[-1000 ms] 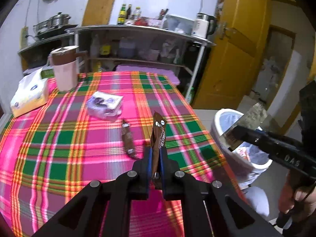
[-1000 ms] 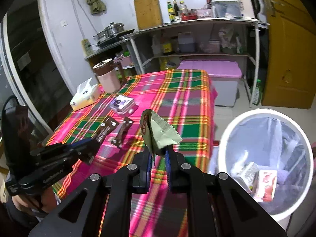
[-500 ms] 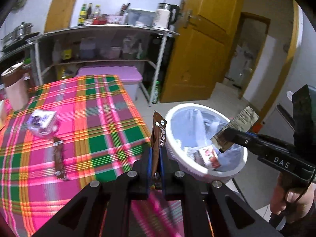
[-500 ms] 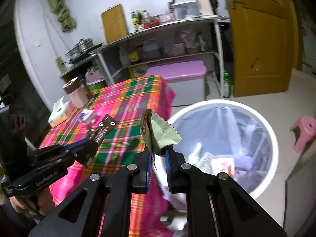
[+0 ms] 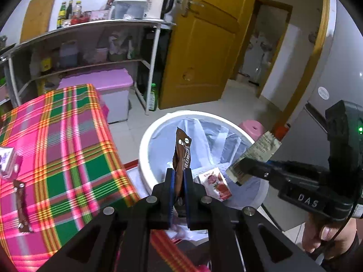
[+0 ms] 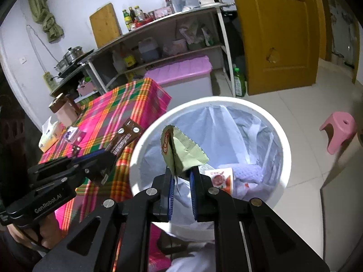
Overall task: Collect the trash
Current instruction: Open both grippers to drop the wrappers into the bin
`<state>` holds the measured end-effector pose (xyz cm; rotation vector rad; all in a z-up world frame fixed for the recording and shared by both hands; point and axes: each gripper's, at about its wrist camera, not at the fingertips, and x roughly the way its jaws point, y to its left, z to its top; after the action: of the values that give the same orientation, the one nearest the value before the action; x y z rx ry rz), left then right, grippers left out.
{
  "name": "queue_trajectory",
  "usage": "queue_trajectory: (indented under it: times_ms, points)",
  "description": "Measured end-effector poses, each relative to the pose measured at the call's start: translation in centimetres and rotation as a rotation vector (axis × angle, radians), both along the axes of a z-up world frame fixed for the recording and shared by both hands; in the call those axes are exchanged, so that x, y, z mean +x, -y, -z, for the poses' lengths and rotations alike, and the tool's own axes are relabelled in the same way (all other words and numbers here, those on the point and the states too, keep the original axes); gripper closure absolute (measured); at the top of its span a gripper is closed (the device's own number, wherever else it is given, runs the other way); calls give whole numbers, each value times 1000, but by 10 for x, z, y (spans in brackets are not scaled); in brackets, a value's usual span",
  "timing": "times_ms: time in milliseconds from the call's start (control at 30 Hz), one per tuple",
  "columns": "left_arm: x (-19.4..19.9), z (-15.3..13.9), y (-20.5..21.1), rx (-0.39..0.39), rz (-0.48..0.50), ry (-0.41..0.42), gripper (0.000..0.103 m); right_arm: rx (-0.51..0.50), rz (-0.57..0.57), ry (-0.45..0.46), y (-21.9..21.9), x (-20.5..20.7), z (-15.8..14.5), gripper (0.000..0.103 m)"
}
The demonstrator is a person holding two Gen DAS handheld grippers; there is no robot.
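Observation:
My left gripper (image 5: 179, 174) is shut on a brown snack wrapper (image 5: 182, 151) that stands upright over the near rim of the white trash bin (image 5: 145, 140). The right gripper (image 6: 181, 172) is shut on a crumpled green wrapper (image 6: 181, 149), held above the bin's (image 6: 283, 154) lined opening. Each gripper shows in the other's view: the right one (image 5: 238, 170) at the bin's right side, the left one (image 6: 109, 156) at its left with the brown wrapper (image 6: 124, 138). A red-and-white carton (image 5: 215, 183) lies inside the bin. Another brown wrapper (image 5: 21, 206) lies on the plaid table.
The plaid-covered table (image 5: 56, 147) is left of the bin, with a small purple box (image 5: 6, 163) on it. A pink stool (image 6: 340, 129) stands on the floor right of the bin. A metal shelf (image 5: 90, 45), a purple-lidded storage box (image 6: 181, 72) and a yellow door (image 5: 204, 45) are behind.
Both grippers have swung from over the table to over the bin, each still holding its wrapper. The bin now fills the middle of both views.

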<state>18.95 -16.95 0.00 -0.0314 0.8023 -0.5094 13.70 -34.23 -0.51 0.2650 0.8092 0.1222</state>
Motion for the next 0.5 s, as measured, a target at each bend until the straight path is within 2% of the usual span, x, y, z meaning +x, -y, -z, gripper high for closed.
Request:
queue_trajectory:
  times_ms: [367,467,500]
  points:
    - [22,13,22,-1,39,-38,93,-17,33,-69,15,9,18,88]
    - [22,13,22,-9,38,-39,82,-18,39,-71,17,9,19,71]
    - [22,13,22,-10,37,-39,82,-18,42,-69,17,9,19,67]
